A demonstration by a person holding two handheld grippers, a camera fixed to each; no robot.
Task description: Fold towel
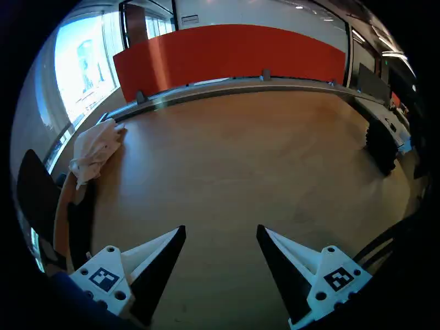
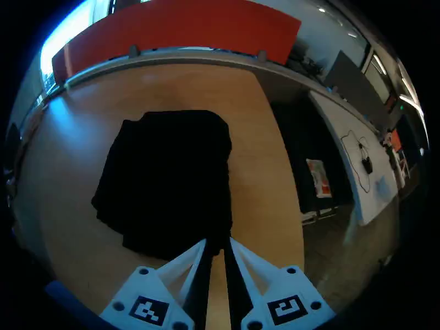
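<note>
Towel (image 2: 165, 181), black, lies mid-frame in the right gripper view, its near edge pinched in my narrowed right claw (image 2: 217, 245). My left claw (image 1: 220, 231) gapes wide over table (image 1: 247, 154). I should carry that edge straight across, low.

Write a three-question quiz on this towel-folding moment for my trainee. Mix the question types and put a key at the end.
1. True or false: the left claw is open above bare wood, with nothing between its fingers.
2. What is the right claw closed on? A) a sponge B) the near edge of the black towel C) a cup
3. Short answer: what colour is the partition standing along the far side of the table?

Key: 1 true; 2 B; 3 red.
</note>
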